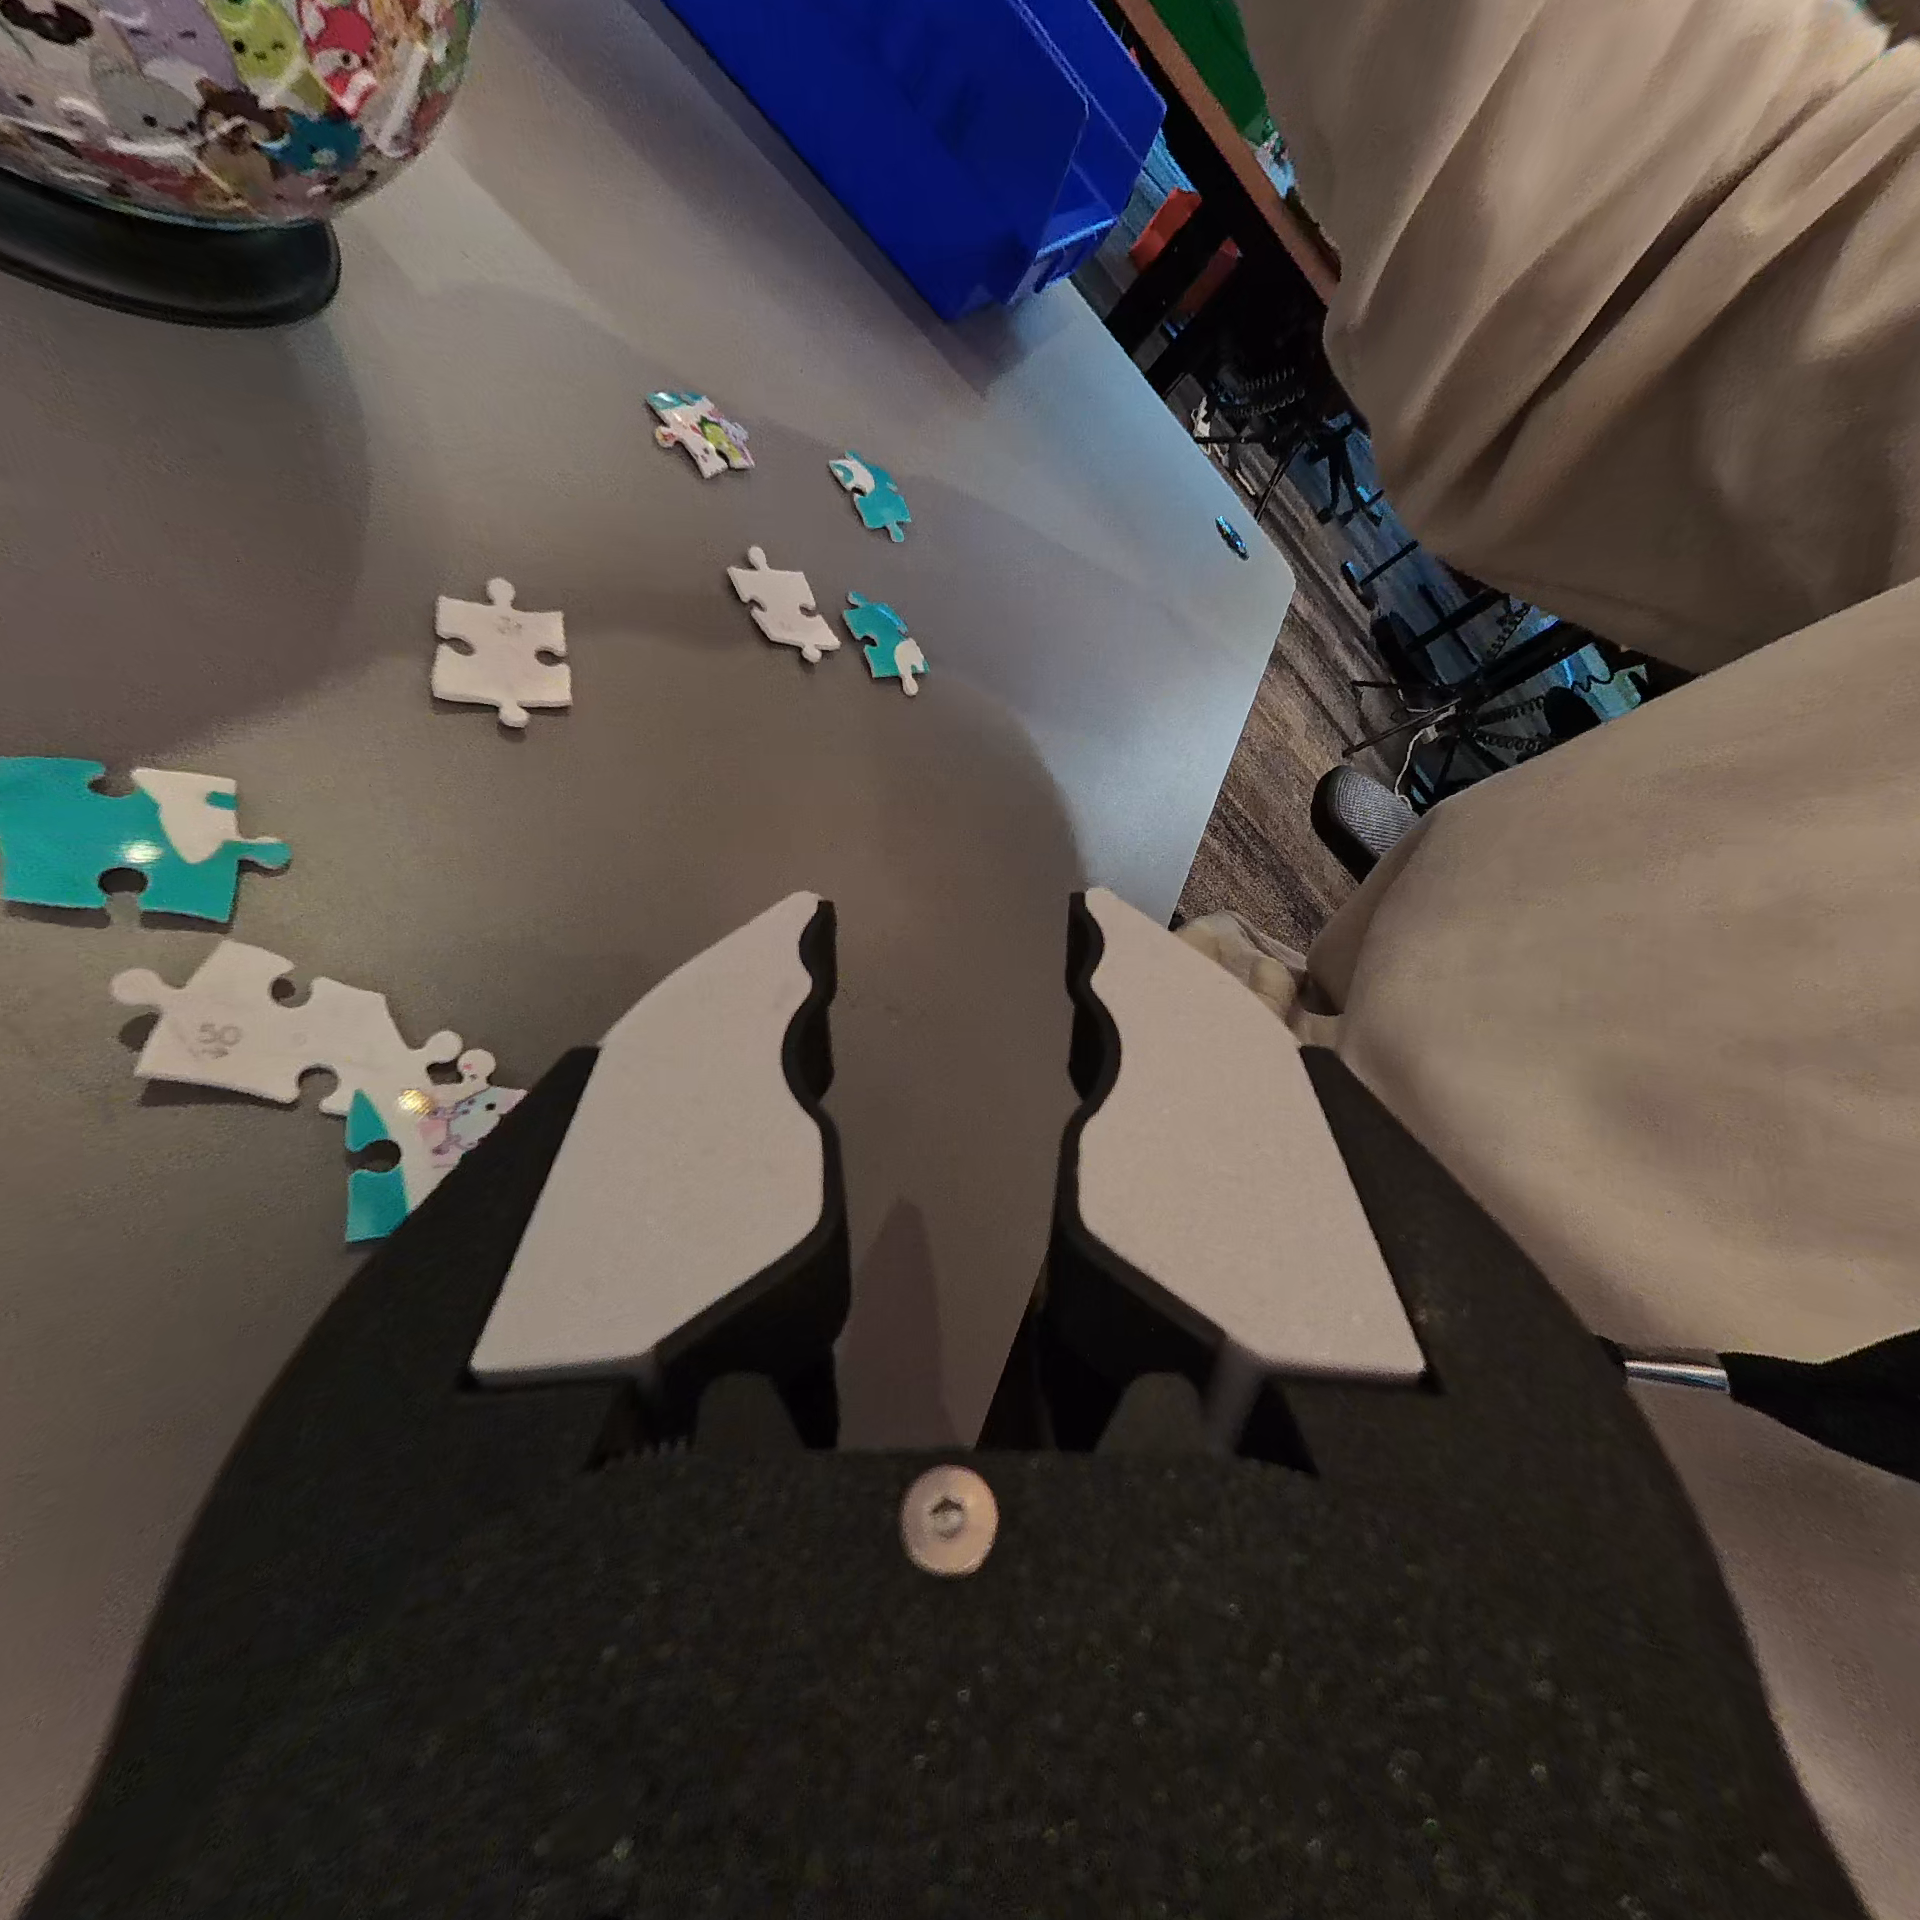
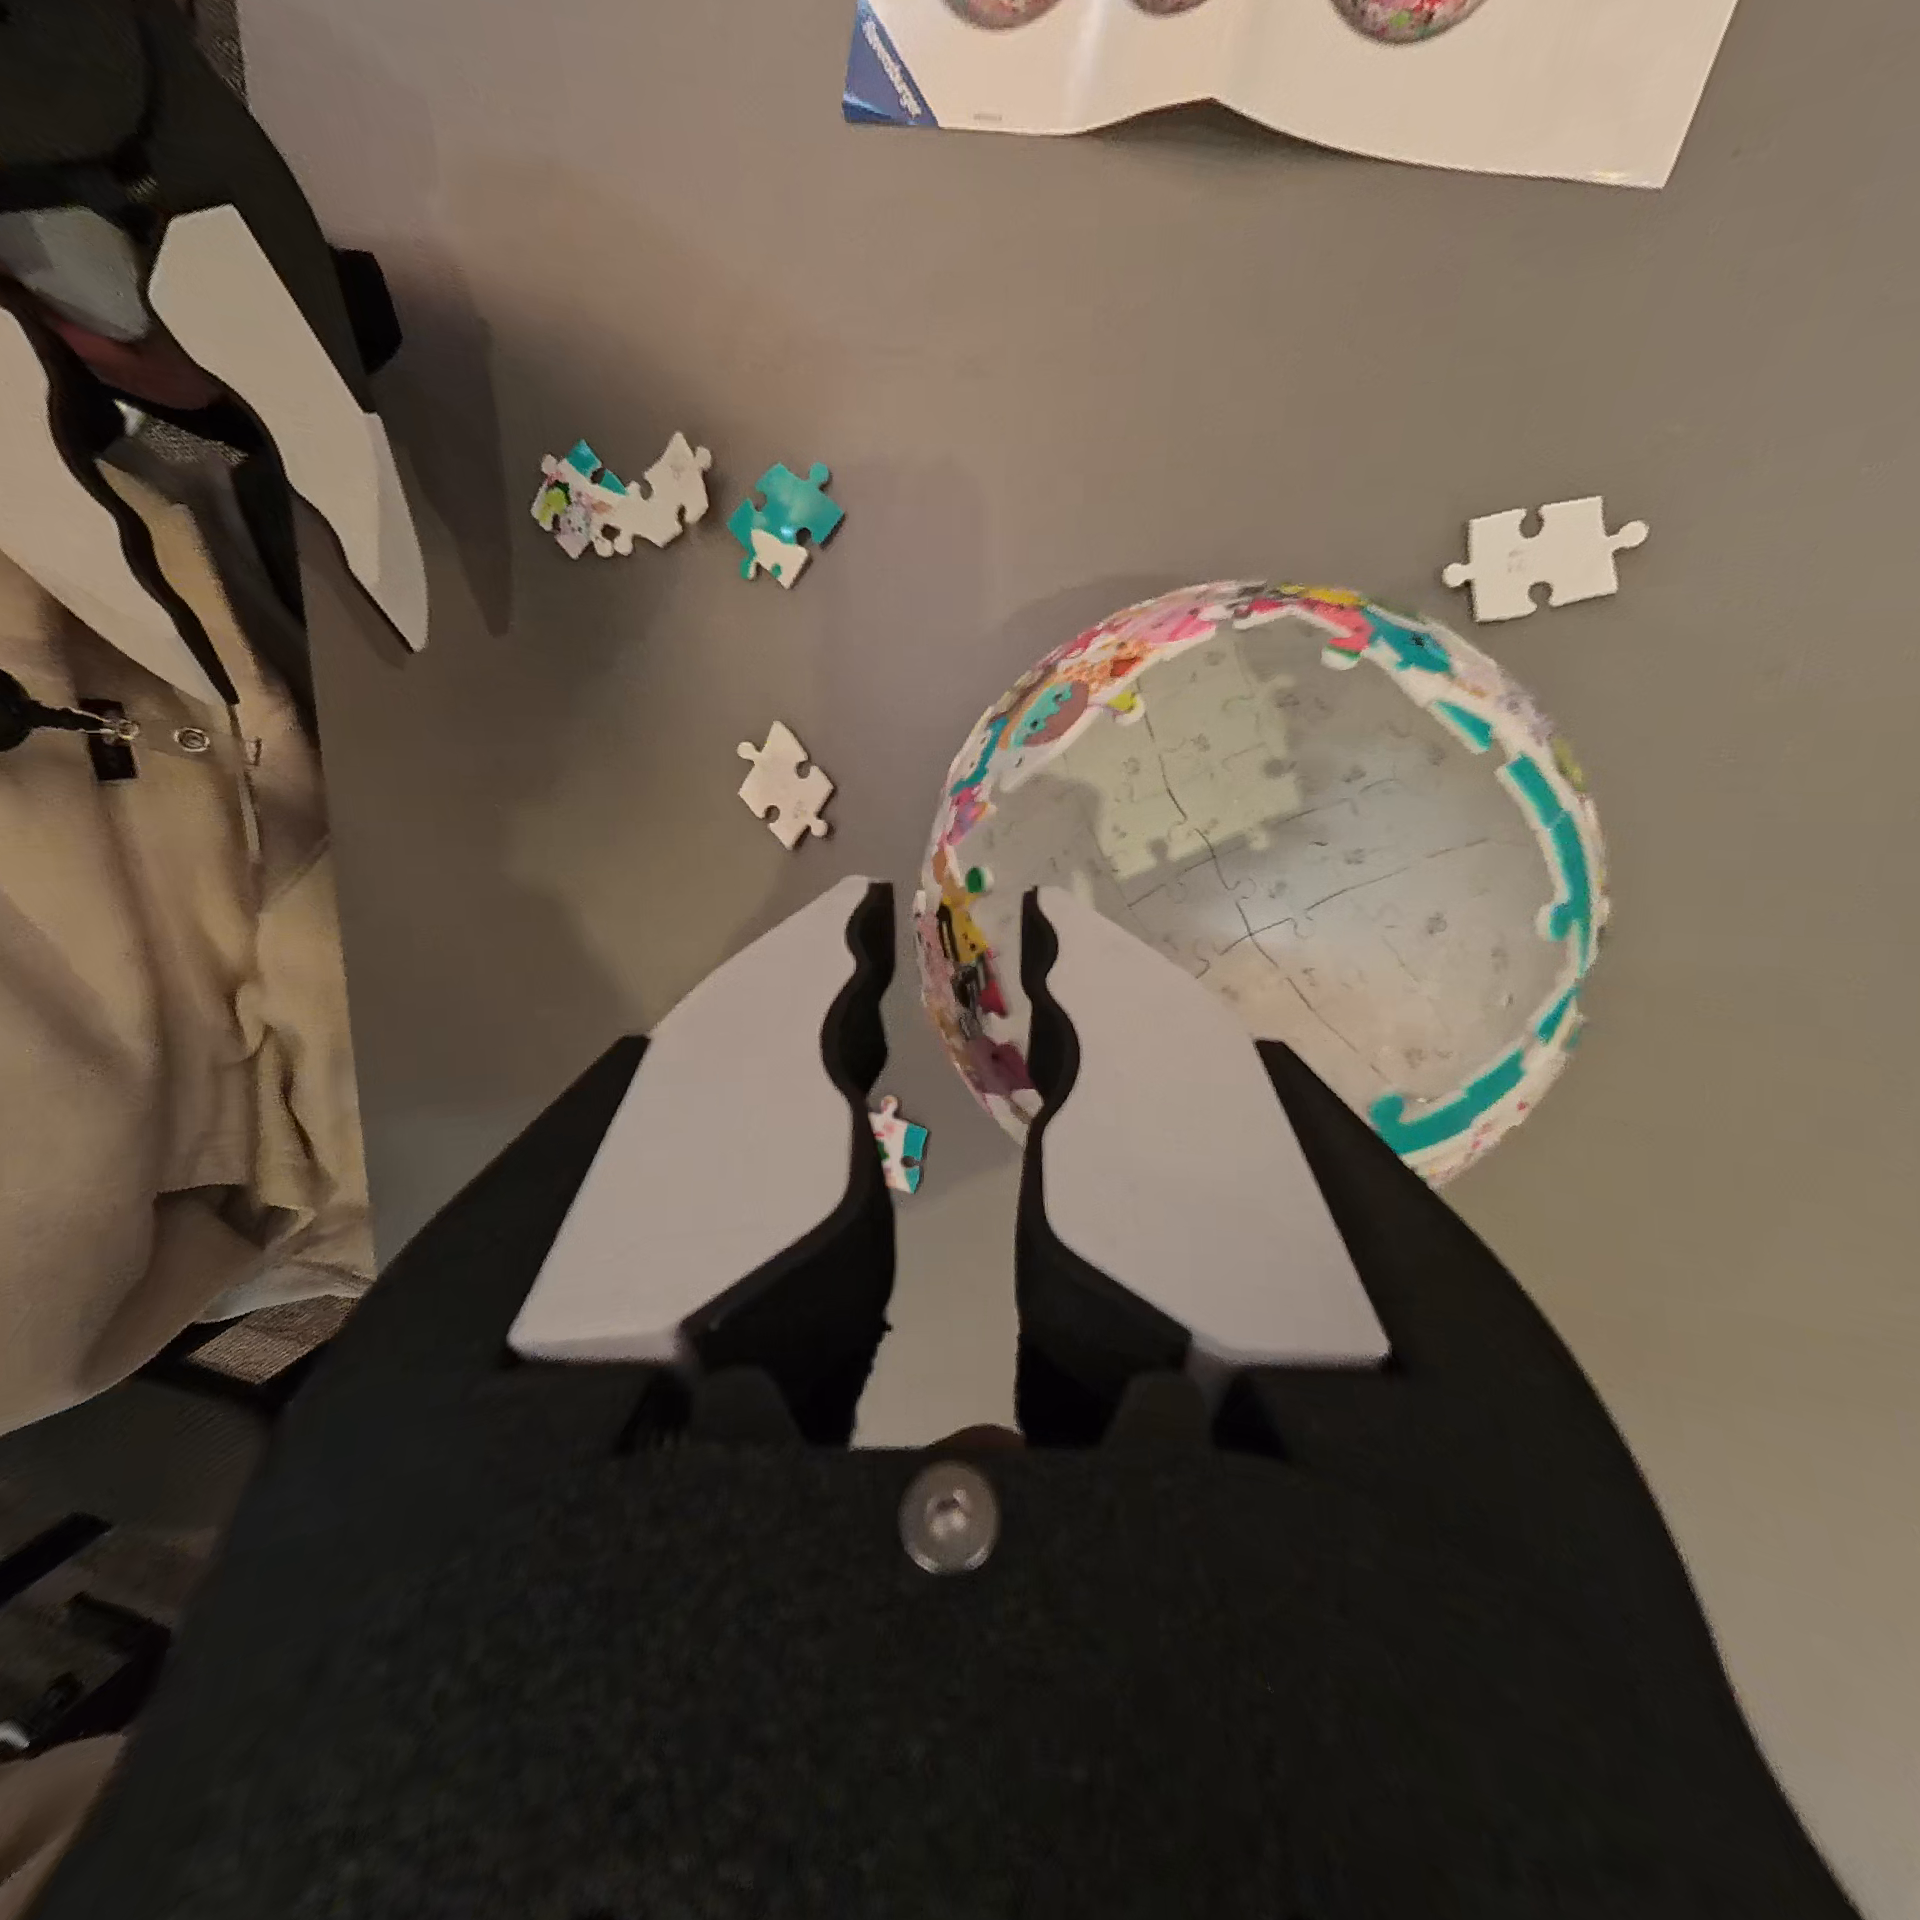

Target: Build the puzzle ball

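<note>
Beneath both pairs of fingers spreads the grey table [image 2: 1143, 343], carrying everything else. Just ahead and to the right of the right gripper [image 2: 956, 904], the puzzle ball [image 2: 1268, 862] sits unfinished: a wide opening shows the white inner backs of its joined pieces, ringed by a colourful printed rim with teal edging. The right fingers [image 2: 748, 1091] stand parted with nothing between them, and the right-hand fingertip overlaps the ball's near edge in the view; whether it touches cannot be told. In the left wrist view the ball rests on a dark stand [image 1: 177, 270], far ahead and to the left of the left gripper [image 1: 951, 914].

Far beyond the right fingers lies a folded instruction sheet [image 2: 1351, 94]. A blue bin [image 1: 935, 135] stands far ahead of the left fingers [image 1: 707, 1122], near the table's edge. These fingers are also spread apart and empty, hovering above the table.

Loose puzzle pieces are scattered around. A white face-down piece [image 2: 1543, 556] lies beyond the ball. Left of the ball sit another white piece [image 2: 784, 784], a teal piece [image 2: 784, 520] and a small cluster of overlapping pieces [image 2: 618, 499]. Between the right fingers, a small printed piece [image 2: 899, 1143] lies on the table.
</note>
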